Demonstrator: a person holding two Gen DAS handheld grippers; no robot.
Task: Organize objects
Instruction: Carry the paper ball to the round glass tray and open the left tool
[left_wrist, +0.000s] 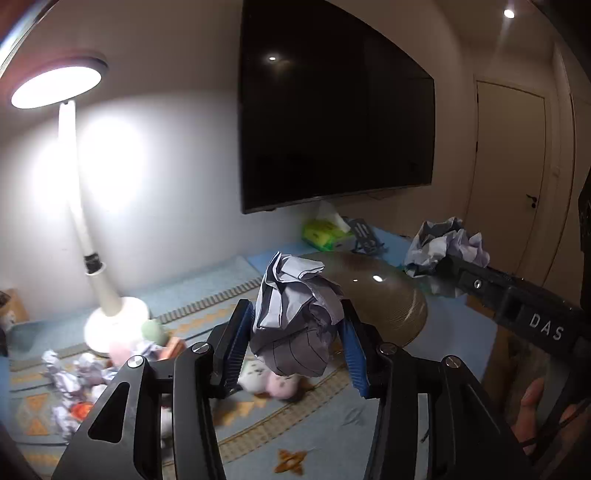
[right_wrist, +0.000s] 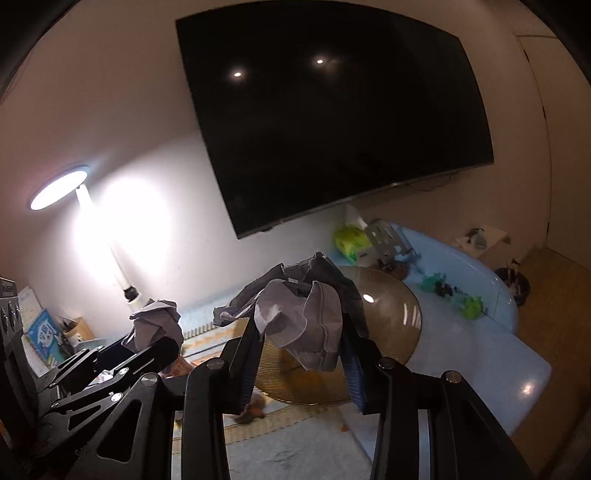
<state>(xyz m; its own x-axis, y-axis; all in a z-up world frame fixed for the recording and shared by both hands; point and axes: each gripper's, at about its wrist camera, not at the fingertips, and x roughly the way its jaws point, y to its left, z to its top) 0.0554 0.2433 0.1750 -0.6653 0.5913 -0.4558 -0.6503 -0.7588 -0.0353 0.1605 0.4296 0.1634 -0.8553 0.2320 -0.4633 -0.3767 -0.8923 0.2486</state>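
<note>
A: Left gripper (left_wrist: 299, 332) is clamping a crumpled paper ball (left_wrist: 295, 314) between its blue pads, held up off the mat (left_wrist: 332, 417). Right gripper (right_wrist: 301, 343) is squeezing a second paper wad (right_wrist: 306, 317), jaws nearly together on it.

B: Cross-views agreeing?

A: Yes. Left wrist view is showing the right gripper coming in from the right edge with its wad (left_wrist: 447, 247) at the tip. Right wrist view is showing the left gripper low on the left with its ball (right_wrist: 157, 325).

B: What is one camera seeing that the other isn't?

A: Left view is picking up the clutter by the lamp base (left_wrist: 116, 325): more paper balls (left_wrist: 70, 373) and small plush toys (left_wrist: 273, 382) lying on the mat (blurred, so I can't count them). It's also catching a hand (left_wrist: 530, 413) at the lower right. Right view is showing the far table end: green toys (right_wrist: 471, 306) and a dark bowl (right_wrist: 515, 284) on the floor.

B: Shared?

A: Brown glass bowl (left_wrist: 384, 299) sitting just beyond both grippers, green tissue pack (right_wrist: 349, 238) behind it, TV (right_wrist: 332, 110) on the wall.
</note>
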